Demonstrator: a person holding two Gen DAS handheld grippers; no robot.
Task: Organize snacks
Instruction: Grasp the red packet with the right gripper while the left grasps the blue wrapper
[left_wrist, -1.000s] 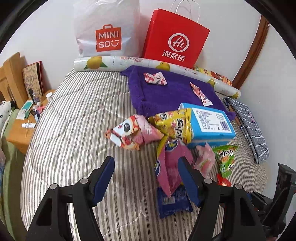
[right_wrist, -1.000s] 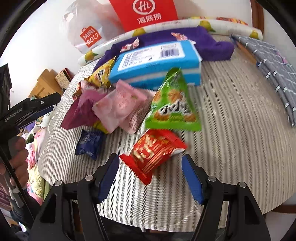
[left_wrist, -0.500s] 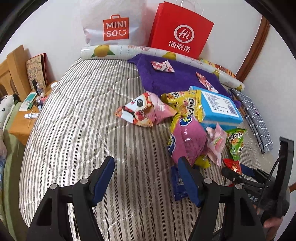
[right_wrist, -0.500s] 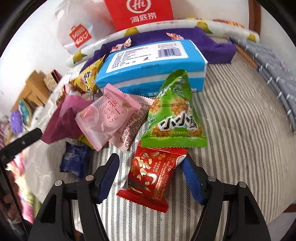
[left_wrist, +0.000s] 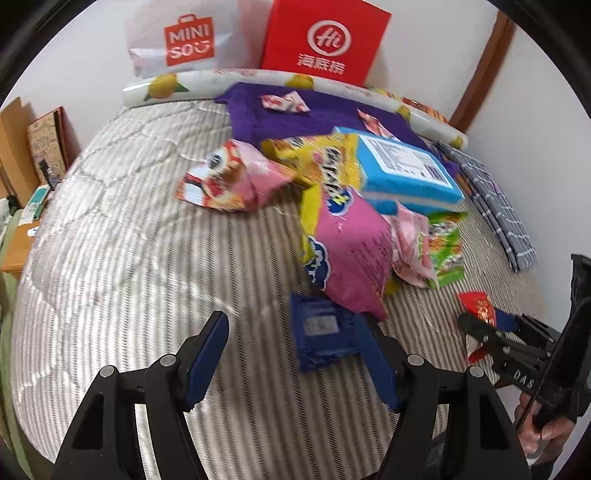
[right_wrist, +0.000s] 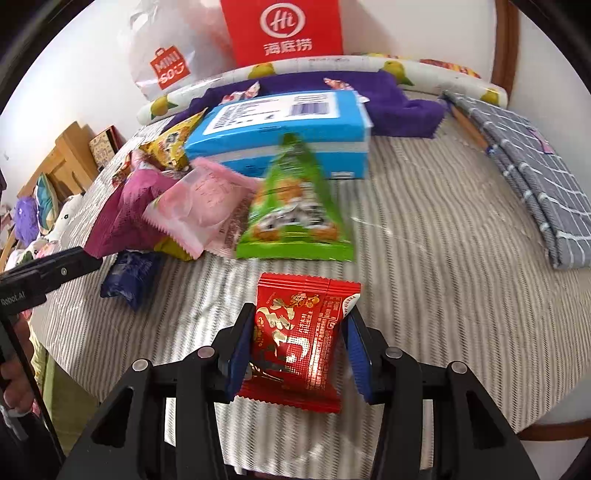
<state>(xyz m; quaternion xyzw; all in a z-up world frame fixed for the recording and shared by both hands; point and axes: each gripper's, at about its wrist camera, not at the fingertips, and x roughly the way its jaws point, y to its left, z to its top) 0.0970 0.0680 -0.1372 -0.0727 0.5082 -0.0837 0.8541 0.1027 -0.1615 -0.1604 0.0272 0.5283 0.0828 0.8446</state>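
red snack packet (right_wrist: 301, 332) lies flat, apart from the heaped snacks (right_wrist: 229, 192).

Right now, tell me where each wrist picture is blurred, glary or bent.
Left wrist view: motion blur smears the pink foil snack bag and the dark blue wrapped packet; the fisheye bulges the striped quilted mattress. Right wrist view: the green triangular snack pouch is smeared, while the shiny red foil packet is sharp with glare near its lower right.
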